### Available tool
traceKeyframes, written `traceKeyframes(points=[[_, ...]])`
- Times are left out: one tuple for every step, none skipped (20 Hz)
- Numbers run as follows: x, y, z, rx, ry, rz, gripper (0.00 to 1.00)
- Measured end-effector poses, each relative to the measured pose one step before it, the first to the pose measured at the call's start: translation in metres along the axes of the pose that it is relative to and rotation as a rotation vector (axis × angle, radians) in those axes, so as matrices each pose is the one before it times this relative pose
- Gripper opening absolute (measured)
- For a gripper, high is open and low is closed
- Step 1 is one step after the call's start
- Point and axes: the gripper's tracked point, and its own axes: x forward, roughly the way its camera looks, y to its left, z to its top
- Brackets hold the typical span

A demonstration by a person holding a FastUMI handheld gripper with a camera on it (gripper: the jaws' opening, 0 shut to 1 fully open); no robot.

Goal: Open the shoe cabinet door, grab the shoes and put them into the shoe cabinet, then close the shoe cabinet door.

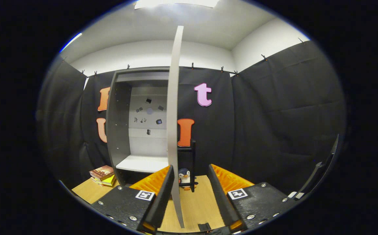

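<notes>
The shoe cabinet stands on the wooden floor against the booth's black cloth wall, ahead of the gripper and to its left. It is a tall grey box with dark side panels and a dark top edge. Its interior is open to view: a pale back panel dotted with several small dark marks, and a white shelf at the bottom of the visible compartment.

The cabinet door is swung out and seen edge-on, a thin pale grey slab that runs from high above the cabinet down to the floor, passing between the fingers.

The gripper has its fingers spread wide. The door's edge lies just beside the inner face of the left finger; whether they touch I cannot tell. The right finger stands well clear of the door, so nothing is clamped.

A small toy penguin sits on the floor just beyond the fingers, beside a black frame stand. A stack of books lies on the floor at the cabinet's left foot.
</notes>
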Motion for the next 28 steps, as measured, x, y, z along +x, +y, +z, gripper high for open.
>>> traceKeyframes(points=[[-0.00530,0.00821,0.00466,-0.00294,-0.00394,-0.00193,0.79],[-0.00538,0.01187,0.00255,0.00030,-0.00286,0.00539,0.84],[-0.00519,0.01567,0.00368,0.00820,-0.00955,0.01433,0.89],[-0.00362,0.01526,0.00334,0.01308,-0.00847,0.01906,0.91],[-0.00159,0.01800,0.00202,0.01545,-0.01216,0.02098,0.91],[0.00021,0.01424,0.00080,0.00931,-0.00859,0.01422,0.92],[0.00105,0.01582,0.00004,0.01167,-0.00542,0.01722,0.92],[0.00272,0.01805,-0.00165,0.01577,0.00303,0.02280,0.92],[0.00465,0.01723,-0.00196,0.01331,0.00570,0.02025,0.93],[0.00431,0.01754,-0.00214,0.01173,0.00760,0.02384,0.93],[0.00488,0.01244,-0.00156,0.00307,0.00395,0.01261,0.93],[0.00419,0.01124,-0.00049,-0.00057,-0.00210,0.00821,0.93],[0.00411,0.01014,-0.00069,-0.00348,-0.00238,0.00509,0.93],[0.00211,0.00889,0.00079,-0.00336,-0.00529,0.00421,0.93],[0.00331,0.00811,-0.00207,-0.00772,-0.00156,0.00177,0.93],[0.00194,0.00463,-0.00189,-0.01122,0.00008,-0.00198,0.93],[0.00235,0.00453,-0.00296,-0.00547,0.00332,-0.00111,0.93],[0.00112,0.00270,-0.00129,-0.00452,0.00282,-0.00103,0.93],[0.00197,0.00139,-0.00342,-0.00139,0.00640,-0.00557,0.93],[0.00157,0.00109,-0.00276,0.00198,0.00388,-0.00445,0.93],[0.00465,0.00014,-0.00539,0.00279,0.00843,-0.00485,0.93],[0.00401,0.00101,-0.00736,-0.00056,0.01431,-0.00105,0.93],[0.00467,0.00161,-0.00918,-0.00169,0.01810,0.00026,0.93],[0.00273,0.00085,-0.00758,-0.00402,0.01464,0.00068,0.93],[0.00221,0.00087,-0.00482,-0.00391,0.00625,-0.00146,0.93],[0.00244,-0.00371,-0.00435,-0.00193,0.00394,-0.00274,0.93],[0.00032,-0.00505,-0.00698,-0.00371,0.00685,-0.00211,0.93],[0.00141,-0.00150,-0.00953,-0.00140,0.01430,0.00055,0.93]])
